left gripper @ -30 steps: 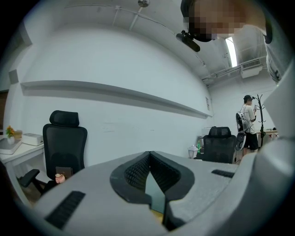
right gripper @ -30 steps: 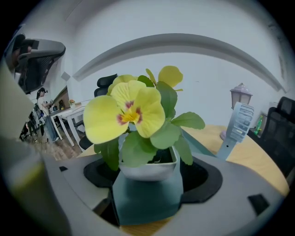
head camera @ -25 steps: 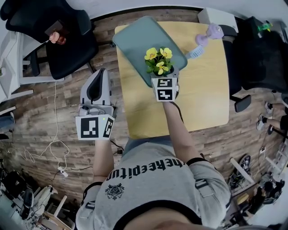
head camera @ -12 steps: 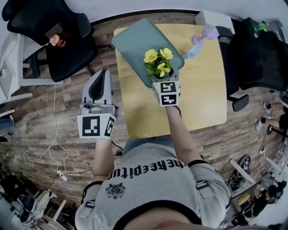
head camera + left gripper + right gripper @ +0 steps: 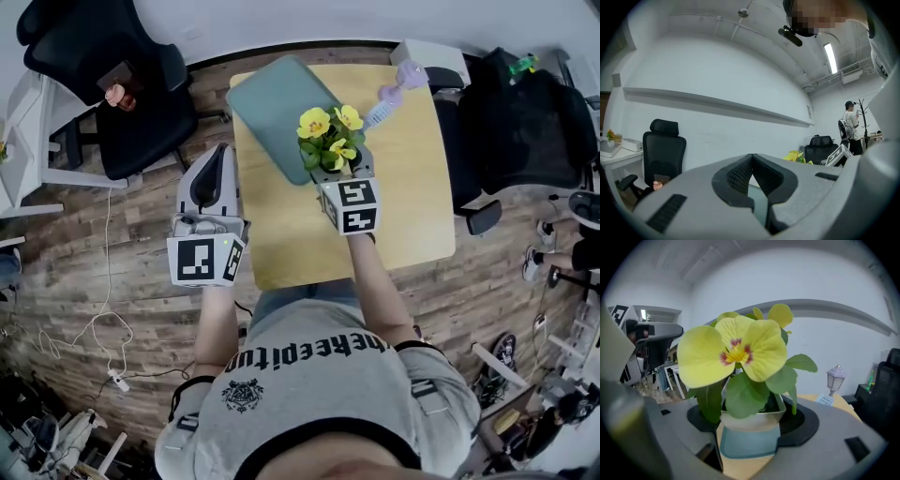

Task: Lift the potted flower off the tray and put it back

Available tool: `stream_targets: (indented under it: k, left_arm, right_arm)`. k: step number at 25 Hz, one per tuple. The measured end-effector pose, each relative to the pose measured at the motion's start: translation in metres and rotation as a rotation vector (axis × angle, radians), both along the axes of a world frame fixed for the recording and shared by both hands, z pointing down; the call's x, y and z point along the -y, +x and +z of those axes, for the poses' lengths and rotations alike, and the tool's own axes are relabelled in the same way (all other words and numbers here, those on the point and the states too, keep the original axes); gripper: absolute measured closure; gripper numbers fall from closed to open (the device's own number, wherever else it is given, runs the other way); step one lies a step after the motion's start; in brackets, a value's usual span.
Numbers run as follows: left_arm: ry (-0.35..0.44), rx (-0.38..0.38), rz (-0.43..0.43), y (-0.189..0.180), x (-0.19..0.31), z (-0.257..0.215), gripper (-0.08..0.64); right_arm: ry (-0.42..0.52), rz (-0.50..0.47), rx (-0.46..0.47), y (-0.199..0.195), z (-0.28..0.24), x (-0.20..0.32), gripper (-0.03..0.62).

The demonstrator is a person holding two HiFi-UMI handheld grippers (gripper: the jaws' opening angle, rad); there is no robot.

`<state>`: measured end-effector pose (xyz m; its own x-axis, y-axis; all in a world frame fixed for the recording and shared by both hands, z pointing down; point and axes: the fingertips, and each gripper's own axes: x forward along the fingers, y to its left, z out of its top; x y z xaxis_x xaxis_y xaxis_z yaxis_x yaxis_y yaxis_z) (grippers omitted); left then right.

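The potted flower point(image 5: 328, 141), yellow blooms in a small pale pot point(image 5: 750, 420), hangs in the air above the near edge of the teal tray point(image 5: 272, 98). My right gripper point(image 5: 339, 171) is shut on the pot, a pad pressing on each side point(image 5: 750, 427). Under the pot the tray point(image 5: 749, 446) and the wooden table point(image 5: 412, 187) show. My left gripper point(image 5: 219, 155) hovers off the table's left edge, over the floor, pointing level. Its jaws meet at the tips point(image 5: 751, 161) with nothing between them.
A lilac lantern point(image 5: 401, 80) lies on the table's far right corner, also in the right gripper view point(image 5: 836, 378). A black office chair point(image 5: 122, 84) stands far left, another point(image 5: 525, 112) at the right. A white box point(image 5: 427, 52) sits beyond the table.
My right gripper has risen with the potted flower, which now looks larger and clear of the tray. The left gripper has drifted slightly up and toward the table.
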<state>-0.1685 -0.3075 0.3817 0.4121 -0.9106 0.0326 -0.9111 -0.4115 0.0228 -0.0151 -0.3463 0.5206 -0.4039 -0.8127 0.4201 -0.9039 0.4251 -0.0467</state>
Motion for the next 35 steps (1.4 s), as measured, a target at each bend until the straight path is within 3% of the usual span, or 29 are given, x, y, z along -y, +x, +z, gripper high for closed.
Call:
stream_targets:
  k: [20, 35]
  left_arm:
    - [0.058, -0.036, -0.077, 0.02, -0.057, -0.035, 0.557]
    - [0.074, -0.055, -0.126, 0.013, -0.092, -0.042, 0.557]
  right_arm:
    - [0.174, -0.056, 0.079, 0.027, -0.128, -0.064, 0.253]
    - [0.179, -0.078, 0.056, 0.026, -0.121, -0.068, 0.253]
